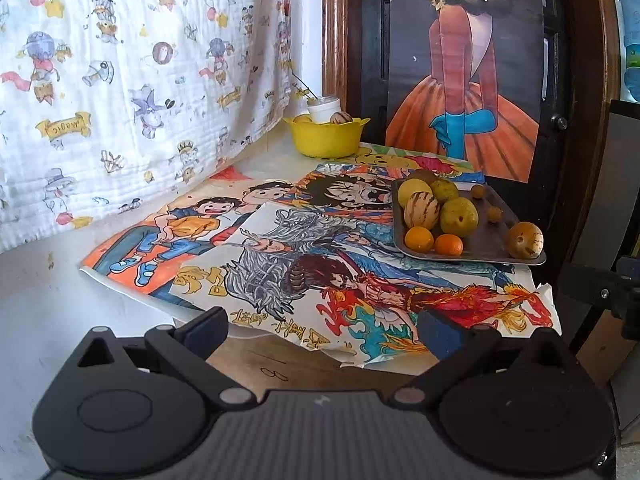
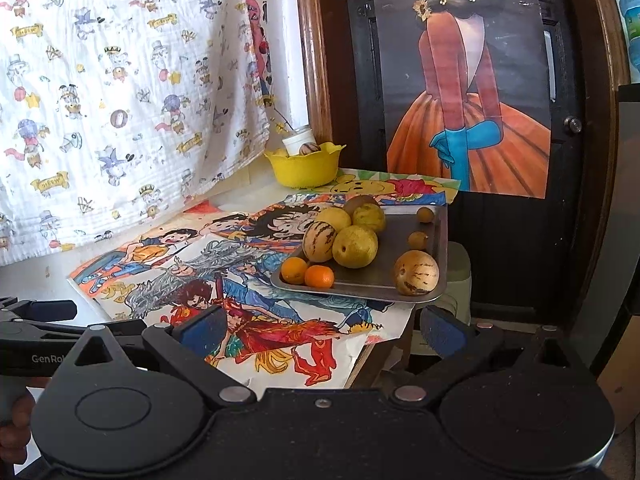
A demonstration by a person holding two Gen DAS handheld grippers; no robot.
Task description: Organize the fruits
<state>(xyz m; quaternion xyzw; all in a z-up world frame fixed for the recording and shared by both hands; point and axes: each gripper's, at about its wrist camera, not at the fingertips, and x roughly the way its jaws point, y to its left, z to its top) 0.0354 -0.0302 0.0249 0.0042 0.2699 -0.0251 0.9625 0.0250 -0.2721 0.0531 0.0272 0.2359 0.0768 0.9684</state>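
Observation:
A metal tray (image 1: 488, 236) (image 2: 372, 284) holds several fruits: two oranges (image 1: 419, 239) (image 2: 294, 271), striped pepino melons (image 1: 421, 210) (image 2: 416, 272), green pears (image 1: 459, 216) (image 2: 355, 246) and small brown fruits (image 2: 418, 240). A yellow bowl (image 1: 326, 138) (image 2: 304, 170) at the back holds a striped fruit (image 1: 341, 118) (image 2: 310, 149) and a white cup (image 1: 323, 109). My left gripper (image 1: 322, 330) is open and empty, well short of the tray. My right gripper (image 2: 320, 328) is open and empty, below the tray's front edge.
Colourful cartoon drawings (image 1: 280, 248) (image 2: 224, 280) cover the table. A printed white cloth (image 1: 120, 80) hangs at the left and back. A dark door with a painted girl (image 1: 464, 80) stands behind the tray. The table's right edge lies just beyond the tray.

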